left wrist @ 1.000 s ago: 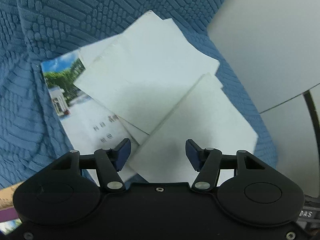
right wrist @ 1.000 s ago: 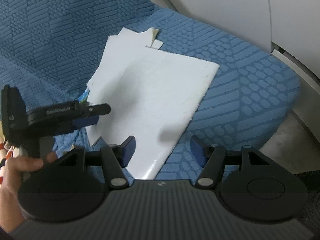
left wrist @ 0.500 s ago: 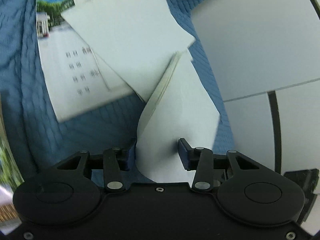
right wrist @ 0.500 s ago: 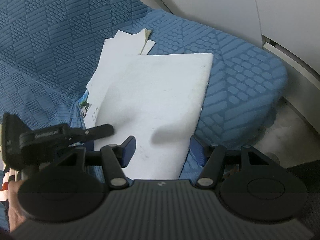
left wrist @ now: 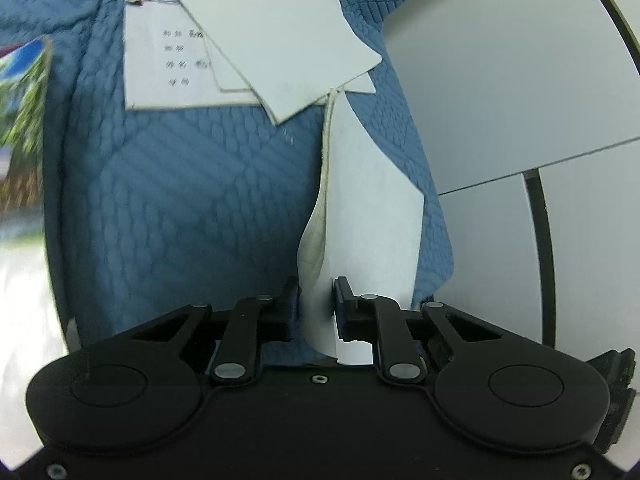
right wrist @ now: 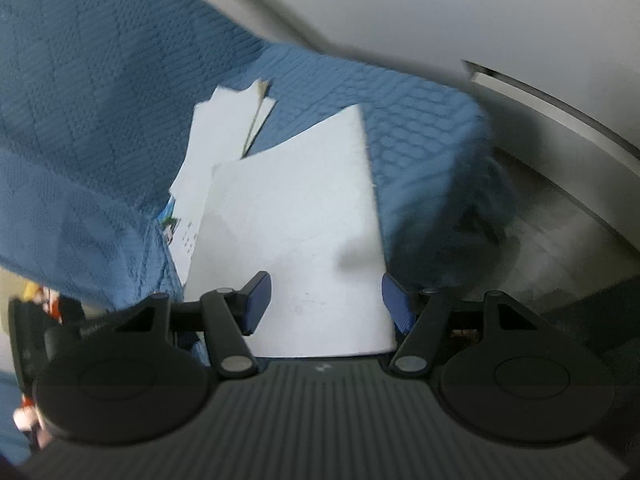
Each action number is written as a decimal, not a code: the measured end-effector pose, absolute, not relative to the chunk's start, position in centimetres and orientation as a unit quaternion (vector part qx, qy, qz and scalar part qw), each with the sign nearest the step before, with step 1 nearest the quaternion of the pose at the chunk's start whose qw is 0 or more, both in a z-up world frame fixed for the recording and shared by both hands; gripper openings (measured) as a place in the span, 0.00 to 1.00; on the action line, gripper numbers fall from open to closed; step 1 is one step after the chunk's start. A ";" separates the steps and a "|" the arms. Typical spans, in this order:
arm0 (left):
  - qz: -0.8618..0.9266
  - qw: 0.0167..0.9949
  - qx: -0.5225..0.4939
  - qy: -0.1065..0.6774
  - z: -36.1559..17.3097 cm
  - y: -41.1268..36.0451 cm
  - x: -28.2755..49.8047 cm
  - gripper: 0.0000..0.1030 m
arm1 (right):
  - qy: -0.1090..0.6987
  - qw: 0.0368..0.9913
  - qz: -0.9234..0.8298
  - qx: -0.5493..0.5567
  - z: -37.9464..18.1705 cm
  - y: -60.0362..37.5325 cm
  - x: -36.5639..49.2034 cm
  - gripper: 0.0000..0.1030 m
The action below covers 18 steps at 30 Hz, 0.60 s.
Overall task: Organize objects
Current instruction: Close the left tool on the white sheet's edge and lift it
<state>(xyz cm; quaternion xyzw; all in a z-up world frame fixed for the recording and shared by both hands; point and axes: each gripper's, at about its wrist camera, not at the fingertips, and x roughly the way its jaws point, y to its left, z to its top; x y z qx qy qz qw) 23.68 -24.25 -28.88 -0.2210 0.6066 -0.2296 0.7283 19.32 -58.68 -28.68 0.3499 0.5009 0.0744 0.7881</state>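
Note:
My left gripper [left wrist: 316, 300] is shut on the near edge of a white booklet [left wrist: 368, 200], which bends up on edge from the blue cushion [left wrist: 180, 184]. Beyond it lie two overlapping white booklets [left wrist: 276, 36] on a booklet with a photo cover and printed text [left wrist: 160, 60]. In the right wrist view the held white booklet [right wrist: 292, 232] lies between the fingers of my open right gripper [right wrist: 324, 300]; whether the fingers touch it I cannot tell. The other booklets [right wrist: 212, 140] lie behind it.
The blue textured cushion [right wrist: 80, 100] covers a seat with a raised back at left. A pale grey wall panel [left wrist: 500, 60] stands to the right of the cushion edge. A colourful cover [left wrist: 20, 92] shows blurred at the far left. Grey floor [right wrist: 560, 248] lies below right.
My left gripper has closed on the near white booklet and lifted its edge, so it curls upright. The right gripper has moved closer over the same booklet, staying open.

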 end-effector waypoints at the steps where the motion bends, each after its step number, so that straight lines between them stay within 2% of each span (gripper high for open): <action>1: -0.226 0.730 -0.225 0.605 -28.7 -24.1 23.0 0.16 | 0.500 0.784 0.067 0.362 -28.7 -59.1 18.7 0.66; 4: -0.213 0.730 -0.247 0.600 -28.7 -23.6 21.1 0.14 | 0.498 0.766 0.050 0.404 -29.1 -60.0 16.8 0.75; 7: -0.205 0.724 -0.277 0.598 -28.8 -22.7 19.4 0.07 | 0.500 0.742 0.033 0.445 -30.7 -60.2 15.2 0.75; 8: -0.202 0.722 -0.286 0.597 -28.9 -22.4 18.9 0.01 | 0.500 0.731 0.030 0.462 -31.4 -60.2 14.7 0.75; 11: -0.193 0.718 -0.299 0.598 -29.7 -21.8 18.3 0.00 | 0.488 0.685 0.026 0.539 -34.0 -60.4 13.8 0.74; 16: -0.191 0.710 -0.323 0.596 -30.4 -21.2 17.7 0.00 | 0.456 0.664 0.001 0.593 -36.4 -61.8 13.9 0.58; 18: -0.195 0.707 -0.330 0.594 -30.4 -21.3 17.4 0.08 | 0.441 0.670 -0.010 0.597 -36.5 -62.6 14.0 0.58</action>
